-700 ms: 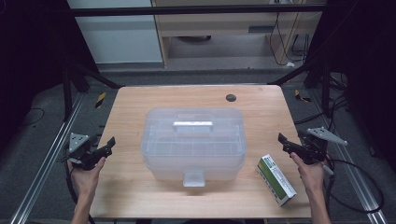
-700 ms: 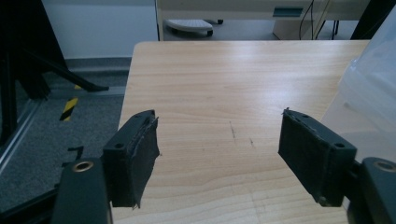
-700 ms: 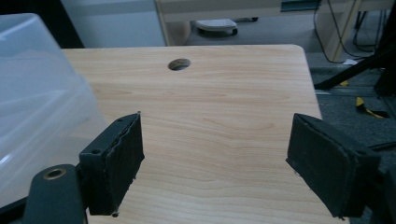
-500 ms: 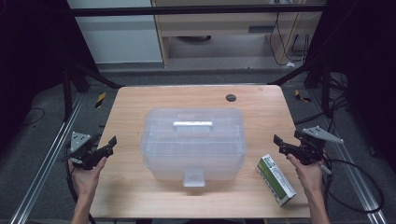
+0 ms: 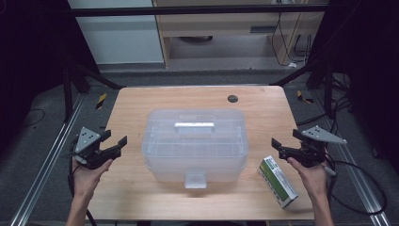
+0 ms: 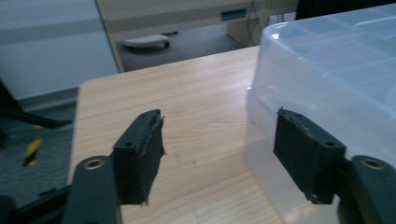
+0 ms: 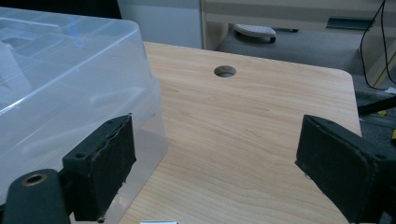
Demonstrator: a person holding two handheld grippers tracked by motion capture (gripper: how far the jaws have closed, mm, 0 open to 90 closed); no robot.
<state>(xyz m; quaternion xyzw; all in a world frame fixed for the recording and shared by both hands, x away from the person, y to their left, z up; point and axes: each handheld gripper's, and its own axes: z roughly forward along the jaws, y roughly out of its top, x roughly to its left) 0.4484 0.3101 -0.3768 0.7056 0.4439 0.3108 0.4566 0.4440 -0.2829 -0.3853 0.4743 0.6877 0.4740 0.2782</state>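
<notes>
Dim floor and a pale cabinet surround the wooden worktop (image 5: 141, 188), which carries three items of note. At its middle stands a clear plastic storage box (image 5: 195, 143), lid on and front latch down, as far as the high view shows. A small green-and-white carton (image 5: 277, 181) lies flat just beside the box's right front corner, near the worktop's front edge. A round cable hole (image 5: 232, 98) sits behind the box.

Left gripper (image 5: 115, 146): held off the box's left side, apart from it, fingers (image 6: 140, 154) spread wide with nothing between them. Right gripper (image 5: 277, 147): held off the box's right side, just above the carton's far end, fingers (image 7: 105, 163) likewise wide apart and empty. Neither touches the box or the carton.

Assessment: work on the box has not begun. Both grippers face it from opposite sides, which suggests an approach to take or open it. The lid appears closed, the carton lies outside, and every step of handling is left to do.
</notes>
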